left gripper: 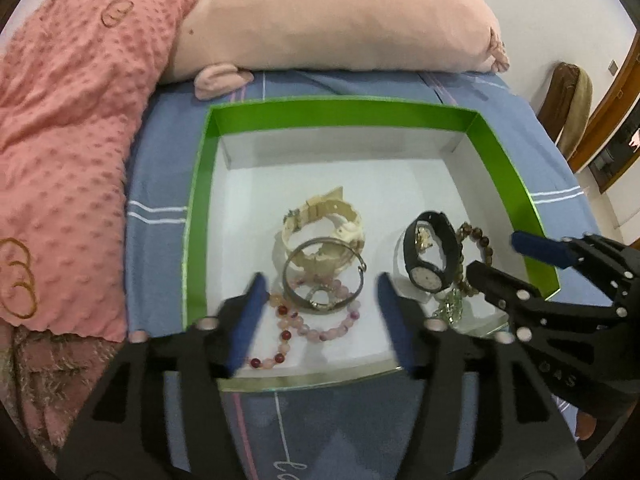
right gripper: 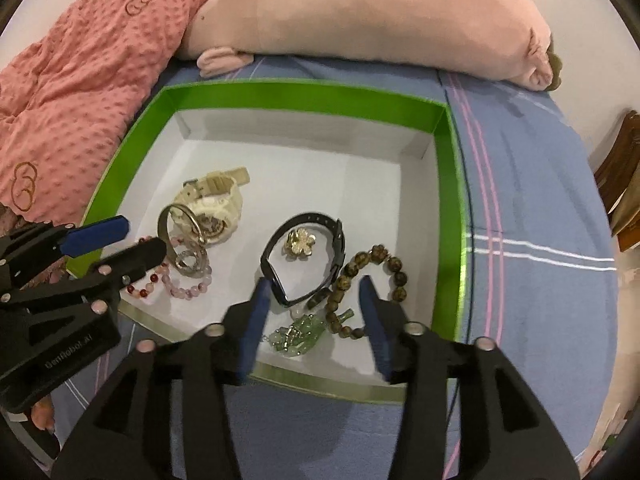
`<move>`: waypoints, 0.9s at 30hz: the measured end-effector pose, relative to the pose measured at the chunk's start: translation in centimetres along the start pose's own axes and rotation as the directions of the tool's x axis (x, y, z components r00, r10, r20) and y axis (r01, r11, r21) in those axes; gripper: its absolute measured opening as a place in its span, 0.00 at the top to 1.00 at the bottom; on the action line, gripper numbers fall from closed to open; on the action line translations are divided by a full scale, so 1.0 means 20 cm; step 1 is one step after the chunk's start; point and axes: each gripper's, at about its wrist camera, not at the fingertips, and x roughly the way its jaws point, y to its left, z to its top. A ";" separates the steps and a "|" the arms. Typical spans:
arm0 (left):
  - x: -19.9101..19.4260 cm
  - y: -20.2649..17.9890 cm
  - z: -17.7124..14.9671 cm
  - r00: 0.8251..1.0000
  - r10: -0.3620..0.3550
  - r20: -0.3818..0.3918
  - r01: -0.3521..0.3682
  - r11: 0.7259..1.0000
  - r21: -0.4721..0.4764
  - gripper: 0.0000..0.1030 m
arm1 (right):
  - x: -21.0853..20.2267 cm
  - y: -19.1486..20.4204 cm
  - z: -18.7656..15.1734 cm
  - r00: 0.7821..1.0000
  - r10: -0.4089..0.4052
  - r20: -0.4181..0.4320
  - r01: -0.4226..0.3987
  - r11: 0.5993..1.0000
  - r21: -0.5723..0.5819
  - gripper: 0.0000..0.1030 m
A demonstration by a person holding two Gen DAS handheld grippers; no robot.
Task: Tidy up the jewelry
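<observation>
A shallow green-walled box with a white floor lies on a blue striped bedsheet, and all the jewelry sits in the half of the box nearest the grippers.

Only the right wrist view shows the gold flower brooch lying inside the loop of the black watch, and the green stone piece at the box's near wall; in the left wrist view the black watch stands on edge, its pale dial facing the camera. The right view also reads "UmiRobot.ai" on the left gripper body.

The cream watch is chunky resin with a ridged strap. A metal bangle leans against it, overlapping a strand of round pink and red beads. Mottled brown beads form a loop beside the black watch, toward the box's right wall.

The left gripper hangs over the box's near edge, jaws apart and empty around the bangle. The right gripper also has its blue-padded jaws apart, flanking the brown beads and green piece, gripping nothing.

A dotted pink blanket and smooth pink pillow lie beyond the box.
</observation>
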 end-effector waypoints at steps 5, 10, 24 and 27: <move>-0.07 0.00 0.02 0.999 0.032 0.020 -0.032 0.999 -0.011 0.25 | -0.13 0.01 0.02 0.996 -0.057 0.067 0.057 0.998 -0.002 0.31; -0.13 0.01 0.03 0.998 0.059 0.030 -0.058 0.998 -0.033 0.16 | -0.22 -0.02 0.02 0.989 -0.111 0.102 0.110 0.994 0.021 0.16; -0.16 0.00 0.02 0.997 0.077 0.013 -0.076 0.996 -0.043 0.09 | -0.29 -0.04 0.00 0.987 -0.121 0.103 0.117 0.992 0.044 0.16; -0.17 0.00 0.02 0.997 0.076 0.017 -0.076 0.996 -0.045 0.09 | -0.30 -0.04 -0.01 0.987 -0.120 0.108 0.116 0.992 0.047 0.16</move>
